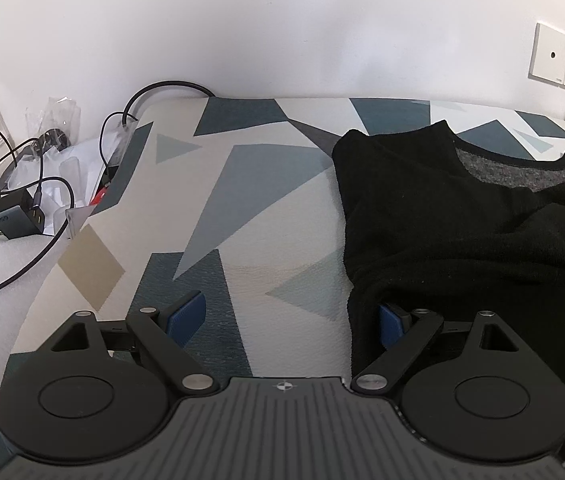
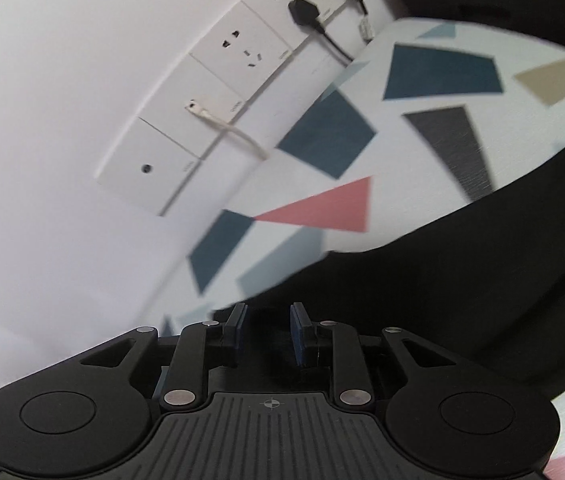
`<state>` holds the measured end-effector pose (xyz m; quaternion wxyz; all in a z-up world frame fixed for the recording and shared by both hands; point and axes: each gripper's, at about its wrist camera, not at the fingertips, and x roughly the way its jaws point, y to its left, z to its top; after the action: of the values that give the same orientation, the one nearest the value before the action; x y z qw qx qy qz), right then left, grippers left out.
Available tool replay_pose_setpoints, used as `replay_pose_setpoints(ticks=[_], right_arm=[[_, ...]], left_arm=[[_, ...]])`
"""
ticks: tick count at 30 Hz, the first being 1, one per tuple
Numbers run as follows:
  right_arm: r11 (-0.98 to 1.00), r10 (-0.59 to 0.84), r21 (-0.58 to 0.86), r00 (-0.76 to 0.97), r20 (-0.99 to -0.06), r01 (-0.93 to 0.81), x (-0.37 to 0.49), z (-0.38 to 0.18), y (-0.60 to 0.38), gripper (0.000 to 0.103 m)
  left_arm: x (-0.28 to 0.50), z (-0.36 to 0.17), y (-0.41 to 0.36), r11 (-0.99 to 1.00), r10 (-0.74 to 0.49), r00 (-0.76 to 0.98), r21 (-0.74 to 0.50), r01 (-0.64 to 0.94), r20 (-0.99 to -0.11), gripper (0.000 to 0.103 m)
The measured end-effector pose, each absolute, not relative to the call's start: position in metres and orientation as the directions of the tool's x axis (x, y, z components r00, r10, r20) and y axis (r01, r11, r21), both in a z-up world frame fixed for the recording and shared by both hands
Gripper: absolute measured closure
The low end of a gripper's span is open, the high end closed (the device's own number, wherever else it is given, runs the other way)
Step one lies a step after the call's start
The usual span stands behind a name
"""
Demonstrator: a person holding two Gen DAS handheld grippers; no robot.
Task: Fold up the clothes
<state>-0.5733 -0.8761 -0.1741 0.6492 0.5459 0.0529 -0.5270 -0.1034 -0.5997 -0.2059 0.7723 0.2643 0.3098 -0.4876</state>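
A black sweater (image 1: 462, 216) with a grey inner collar lies on the right part of the patterned tabletop (image 1: 250, 184). My left gripper (image 1: 288, 320) stands wide open at the sweater's left edge; its right blue pad (image 1: 388, 326) is tucked under the hem, and its left pad (image 1: 186, 316) rests over bare table. In the tilted, blurred right wrist view, my right gripper (image 2: 268, 330) has its fingers close together with a fold of the black sweater (image 2: 462, 288) between them. The cloth stretches away to the right over the patterned tabletop (image 2: 322, 140).
A charger (image 1: 14, 216), black cables (image 1: 46, 184) and plastic packaging (image 1: 66, 160) clutter the surface left of the table. A white wall stands close behind, with a row of sockets (image 2: 210, 92), two plugs (image 2: 306, 12) and a white cable (image 2: 234, 132).
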Motion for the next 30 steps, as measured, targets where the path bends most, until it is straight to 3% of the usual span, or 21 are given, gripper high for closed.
replay_pose_setpoints(ticks=[4,9,12,14,15,17,22,30], right_arm=[[-0.077,-0.632,0.621,0.443,-0.635,0.780,-0.581,-0.182,-0.860,0.079],[0.093,-0.643,0.637,0.534,-0.548,0.765,-0.568,-0.183,-0.853,0.059],[0.093,-0.601,0.647,0.561,-0.570,0.757,-0.554,-0.194,-0.862,0.058],[0.105,-0.547,0.577,0.532,-0.647,0.810,-0.540,-0.201,-0.866,0.068],[0.106,-0.513,0.516,0.491,-0.704,0.850,-0.532,-0.203,-0.866,0.099],[0.098,-0.482,0.441,0.431,-0.763,0.892,-0.526,-0.200,-0.863,0.101],[0.015,-0.663,0.554,0.423,-0.618,0.833,-0.575,-0.147,-0.842,0.101],[-0.071,-0.588,0.518,0.384,-0.712,0.852,-0.594,-0.153,-0.837,0.101]], left_arm=[[-0.103,-0.206,-0.601,0.386,-0.589,0.331,0.103,0.917,-0.737,0.014],[-0.105,-0.206,-0.604,0.390,-0.586,0.336,0.107,0.915,-0.738,0.013],[-0.106,-0.207,-0.607,0.393,-0.584,0.340,0.110,0.913,-0.737,0.011],[-0.105,-0.207,-0.608,0.390,-0.584,0.341,0.113,0.914,-0.737,0.010],[-0.106,-0.207,-0.609,0.388,-0.584,0.342,0.117,0.914,-0.736,0.010],[-0.106,-0.207,-0.609,0.372,-0.593,0.343,0.130,0.919,-0.729,0.010],[-0.106,-0.210,-0.608,0.279,-0.640,0.324,0.183,0.943,-0.697,0.006],[-0.101,-0.210,-0.610,0.289,-0.637,0.318,0.166,0.943,-0.703,0.005]])
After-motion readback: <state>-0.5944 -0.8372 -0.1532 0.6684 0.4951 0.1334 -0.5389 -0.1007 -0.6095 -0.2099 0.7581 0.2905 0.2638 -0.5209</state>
